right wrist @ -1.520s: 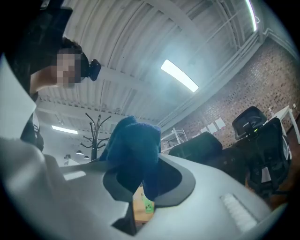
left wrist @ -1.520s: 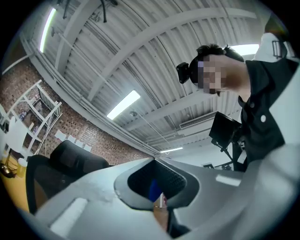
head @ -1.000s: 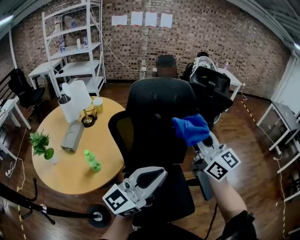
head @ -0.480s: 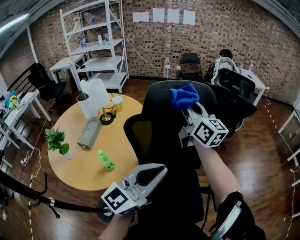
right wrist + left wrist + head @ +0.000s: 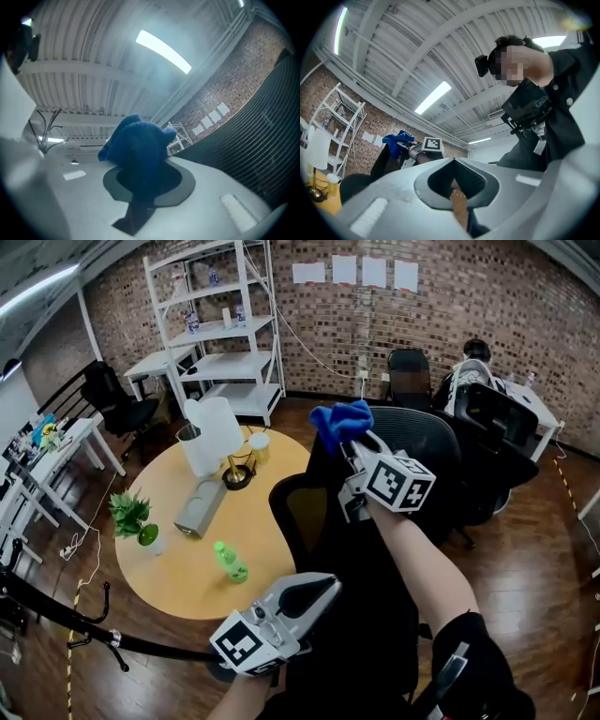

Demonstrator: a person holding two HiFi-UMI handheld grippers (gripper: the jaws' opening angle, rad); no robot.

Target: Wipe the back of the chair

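Note:
A black mesh office chair stands in the middle of the head view with its back toward me. My right gripper is shut on a blue cloth and holds it at the upper left edge of the chair back. In the right gripper view the blue cloth bulges out between the jaws, and the mesh back fills the right side. My left gripper hangs low in front of the seat, shut and empty, jaws pointing up. The left gripper view looks up at the ceiling, with the cloth small at the left.
To the left is a round wooden table with a green bottle, a potted plant, a white jug and a grey box. White shelving stands behind. A second black chair and a seated person are at the right.
My right gripper has carried the blue cloth from the right side of the chair back up and across to its upper left edge. The left gripper has stayed low.

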